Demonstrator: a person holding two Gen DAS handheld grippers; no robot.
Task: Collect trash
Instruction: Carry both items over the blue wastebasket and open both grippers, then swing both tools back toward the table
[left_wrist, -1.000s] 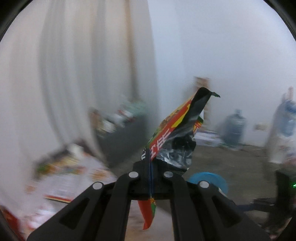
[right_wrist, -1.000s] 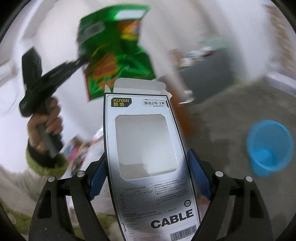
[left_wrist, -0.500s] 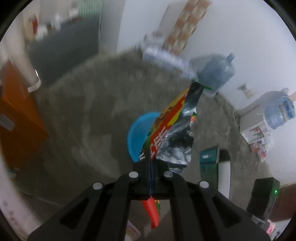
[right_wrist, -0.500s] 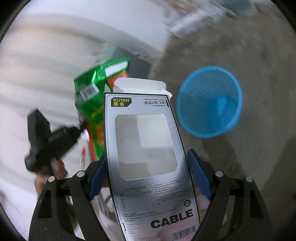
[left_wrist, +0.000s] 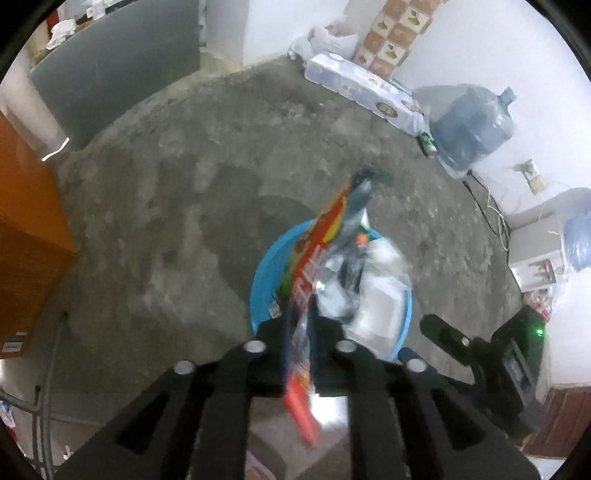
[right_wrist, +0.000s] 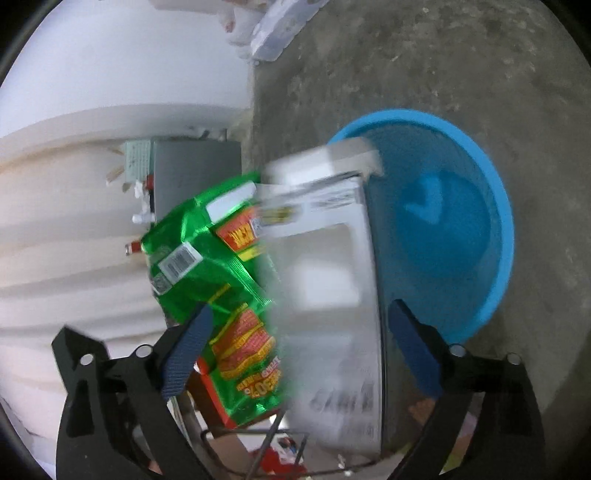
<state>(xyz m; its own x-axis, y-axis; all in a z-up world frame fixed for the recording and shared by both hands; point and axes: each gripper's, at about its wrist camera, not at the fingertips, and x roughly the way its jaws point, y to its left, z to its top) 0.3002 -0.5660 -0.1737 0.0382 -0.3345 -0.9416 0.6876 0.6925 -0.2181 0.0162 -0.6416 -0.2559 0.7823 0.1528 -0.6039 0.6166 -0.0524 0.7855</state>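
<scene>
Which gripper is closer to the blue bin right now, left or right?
Left, narrowly. The left gripper hangs right over the bin, jaws opening around the snack bag. The right gripper sits beside the rim, opening; its box is slipping free.

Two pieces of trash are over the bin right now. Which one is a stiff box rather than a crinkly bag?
The white cable box between the opening right gripper jaws, with its cut-out window. The green snack bag beside it is foil.

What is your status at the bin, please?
Both jaws opening. Wrapper slipping from left gripper, box leaving right gripper, both over bin. Nothing blocking.
</scene>
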